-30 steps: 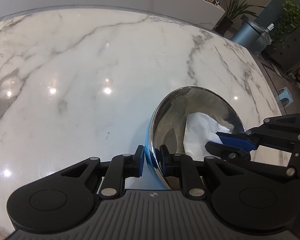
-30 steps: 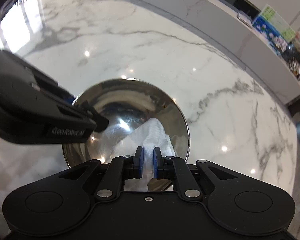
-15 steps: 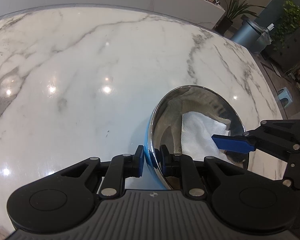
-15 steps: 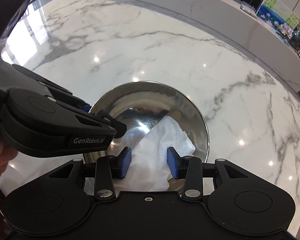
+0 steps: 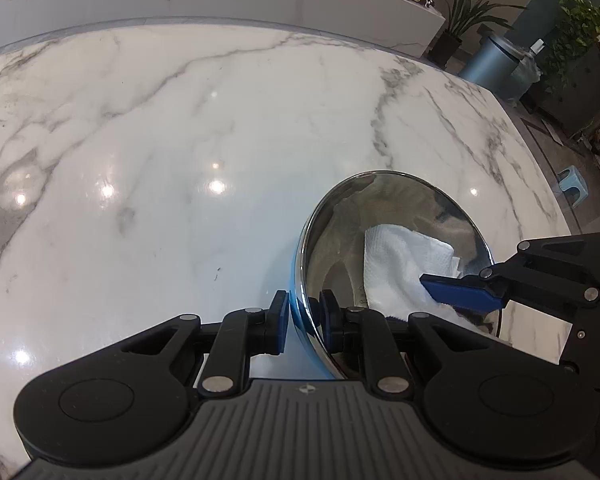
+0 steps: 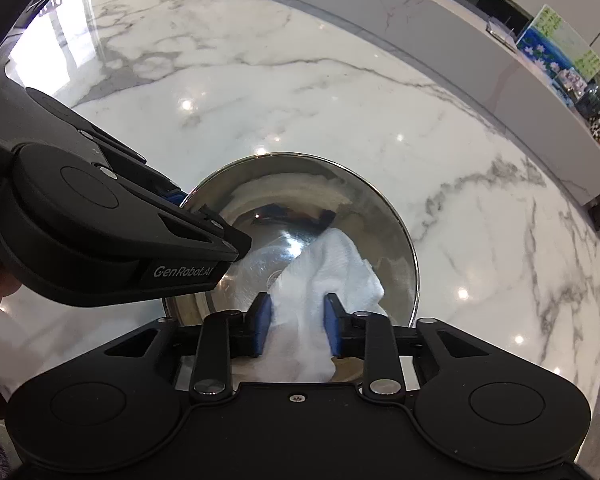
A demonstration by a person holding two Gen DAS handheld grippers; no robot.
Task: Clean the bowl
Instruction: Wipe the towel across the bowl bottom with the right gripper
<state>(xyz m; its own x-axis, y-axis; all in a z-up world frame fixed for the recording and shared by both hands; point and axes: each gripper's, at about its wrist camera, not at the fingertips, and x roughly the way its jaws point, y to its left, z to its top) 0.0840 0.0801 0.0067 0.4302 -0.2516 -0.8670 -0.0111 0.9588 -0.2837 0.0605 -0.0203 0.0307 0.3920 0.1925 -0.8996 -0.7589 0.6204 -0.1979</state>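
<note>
While you count, you find one steel bowl [image 6: 300,208] on the marble table [image 5: 180,128], one white paper towel [image 6: 332,264] inside it, and two grippers. Your left gripper [image 5: 304,316] is clamped on the bowl's near rim, one pad outside, one inside. Your right gripper [image 6: 296,320] has just been closing, and its pads now press the bunched towel between them. Its body hides the towel's lower end and the bowl's near edge.

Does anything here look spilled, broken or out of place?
Nothing stands out. The shiny steel bowl sits on the white marble table, its rim clamped by the left gripper; the right gripper straddles a crumpled white paper towel inside.
</note>
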